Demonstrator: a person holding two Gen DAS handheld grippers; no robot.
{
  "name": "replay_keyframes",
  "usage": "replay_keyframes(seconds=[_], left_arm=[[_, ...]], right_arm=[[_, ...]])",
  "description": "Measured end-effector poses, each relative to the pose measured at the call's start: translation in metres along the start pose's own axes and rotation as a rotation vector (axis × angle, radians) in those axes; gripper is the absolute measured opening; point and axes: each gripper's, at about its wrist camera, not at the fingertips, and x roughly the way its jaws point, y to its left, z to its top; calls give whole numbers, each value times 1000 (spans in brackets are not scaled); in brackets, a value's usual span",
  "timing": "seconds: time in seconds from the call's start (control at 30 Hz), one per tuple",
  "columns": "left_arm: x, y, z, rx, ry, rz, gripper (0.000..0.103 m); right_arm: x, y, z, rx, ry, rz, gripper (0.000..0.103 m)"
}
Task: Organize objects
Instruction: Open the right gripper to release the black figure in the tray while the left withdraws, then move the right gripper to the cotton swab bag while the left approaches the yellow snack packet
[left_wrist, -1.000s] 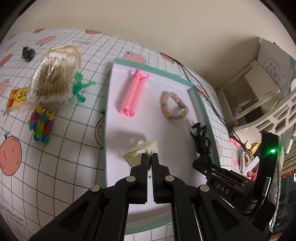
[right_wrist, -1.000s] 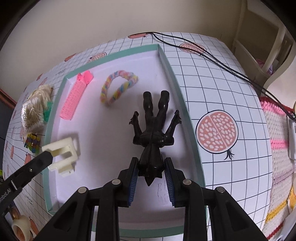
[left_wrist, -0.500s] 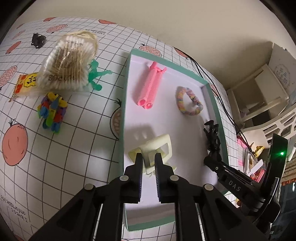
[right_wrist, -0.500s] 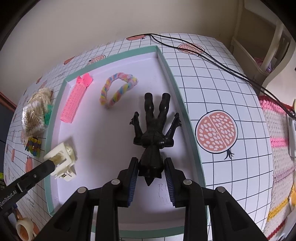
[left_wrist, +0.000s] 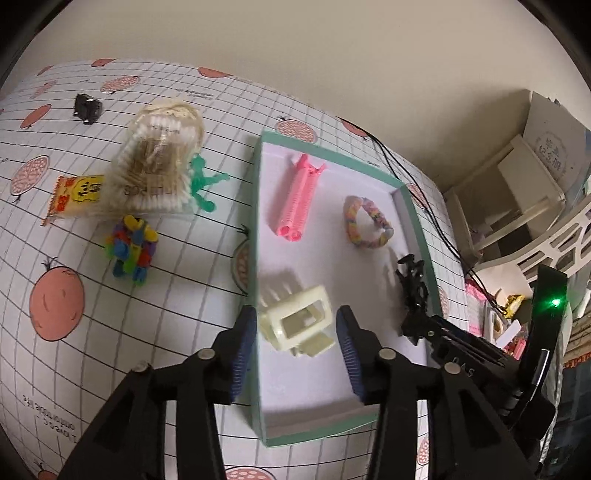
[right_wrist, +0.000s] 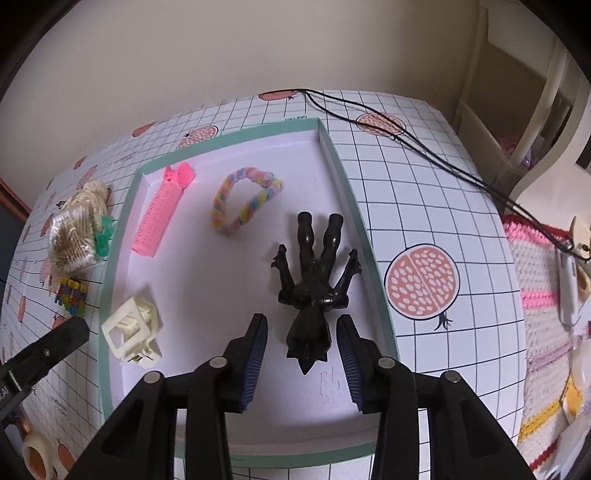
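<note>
A shallow white tray with a teal rim (left_wrist: 256, 229) (right_wrist: 347, 184) lies on the gridded tablecloth. In it are a pink hair roller (left_wrist: 297, 199) (right_wrist: 159, 218), a pastel braided ring (left_wrist: 365, 221) (right_wrist: 245, 201), a cream claw clip (left_wrist: 295, 321) (right_wrist: 131, 332) and a black figure (right_wrist: 314, 280) (left_wrist: 413, 291). My left gripper (left_wrist: 295, 354) is open, its fingers either side of the clip and apart from it. My right gripper (right_wrist: 301, 354) is open around the figure's head end, not touching it.
Left of the tray lie a bag of cotton swabs (left_wrist: 159, 162), a green figure (left_wrist: 203, 181), a yellow snack packet (left_wrist: 75, 195), a multicoloured block toy (left_wrist: 131, 247) and a small black clip (left_wrist: 86, 107). A black cable (right_wrist: 424, 147) crosses the cloth right of the tray. A tape roll (right_wrist: 37, 454) sits near the front left edge.
Both grippers have opened. The left one let go of the cream clip, which now lies in the tray. The right one released the black figure, which lies where it was.
</note>
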Motion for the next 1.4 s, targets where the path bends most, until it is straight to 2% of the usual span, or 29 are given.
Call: replay_keyframes(seconds=[0.17, 0.27, 0.33, 0.4, 0.47, 0.53, 0.6, 0.7, 0.83, 0.9, 1.13, 1.4], left_arm=[[-10, 13, 1, 4, -29, 33, 64], [-19, 25, 4, -4, -62, 55, 75], [-23, 32, 5, -14, -78, 63, 78], [-28, 40, 7, -28, -95, 68, 86], [-33, 48, 8, -32, -113, 78, 88], [-36, 54, 9, -38, -126, 93, 89], [-38, 61, 10, -47, -133, 103, 98], [-42, 71, 11, -61, -146, 115, 100], [-48, 84, 13, -76, -161, 128, 100], [-52, 89, 13, -81, -178, 145, 103], [-59, 99, 14, -110, -210, 150, 103], [-63, 96, 24, -98, -232, 135, 103]], right_arm=[[-2, 2, 3, -2, -20, -21, 43], [-3, 6, 3, 0, -28, -31, 55], [-2, 10, 3, 0, -31, -27, 58], [-2, 14, 3, 4, -36, -24, 62], [-1, 19, 4, 3, -40, -23, 64], [-1, 24, 5, -1, -47, -17, 71], [-2, 28, 5, -10, -55, -12, 76], [-3, 33, 5, -13, -68, -8, 85], [-5, 39, 5, -6, -85, 1, 89], [-6, 41, 6, 1, -93, 12, 99], [-17, 49, 10, -1, -139, 26, 103], [-41, 73, 23, -30, -211, 99, 103]])
